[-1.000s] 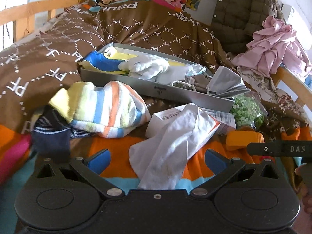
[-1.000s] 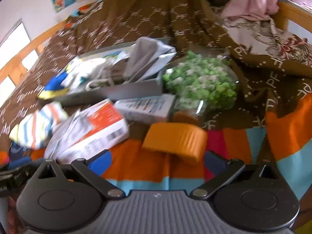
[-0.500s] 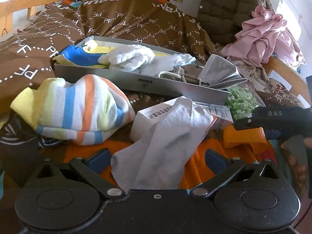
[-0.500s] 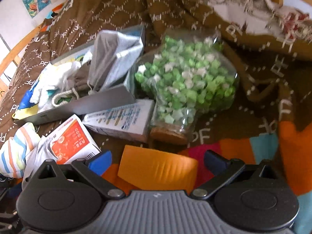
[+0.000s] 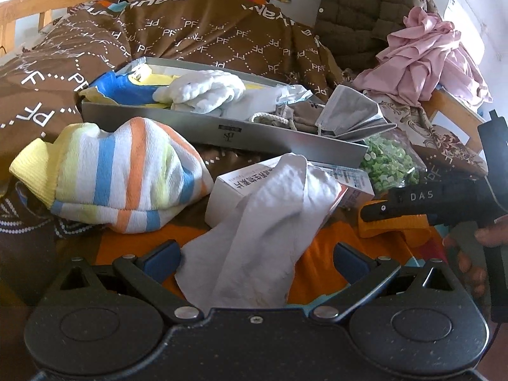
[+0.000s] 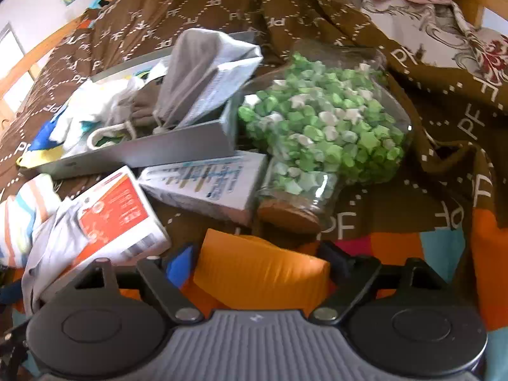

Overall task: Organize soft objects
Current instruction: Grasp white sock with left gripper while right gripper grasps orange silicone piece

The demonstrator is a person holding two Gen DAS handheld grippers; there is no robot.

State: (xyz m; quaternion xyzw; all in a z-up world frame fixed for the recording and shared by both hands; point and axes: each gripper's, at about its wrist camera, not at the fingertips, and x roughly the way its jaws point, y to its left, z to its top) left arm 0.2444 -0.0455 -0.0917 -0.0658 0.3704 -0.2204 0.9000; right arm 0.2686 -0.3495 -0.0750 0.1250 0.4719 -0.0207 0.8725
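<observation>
A brown quilt printed with letters is spread over the bed, and a long grey box is set across it, already filled with a white glove, a grey face mask and other cloth pieces. In front of the box a striped towel is heaped, and just beside it a white sock is draped over a white carton. The right gripper is seen narrowed about an orange cloth roll, with both pads apparently pressed against its ends, so a grasp is judged to be in hand. The left gripper is held wide, its pads on either side of the sock's lower end without contact. The next move is judged to call for the orange roll to be lifted clear of the jar of green paper stars and the medicine box near it, and carried to the grey box. Whether the roll is truly clamped cannot be confirmed, since the right view is blurred and the far pad is dark against the bedding. The sock's lower end is cut off behind the left gripper's body, and the contents at the box's far side are hard to make out.
</observation>
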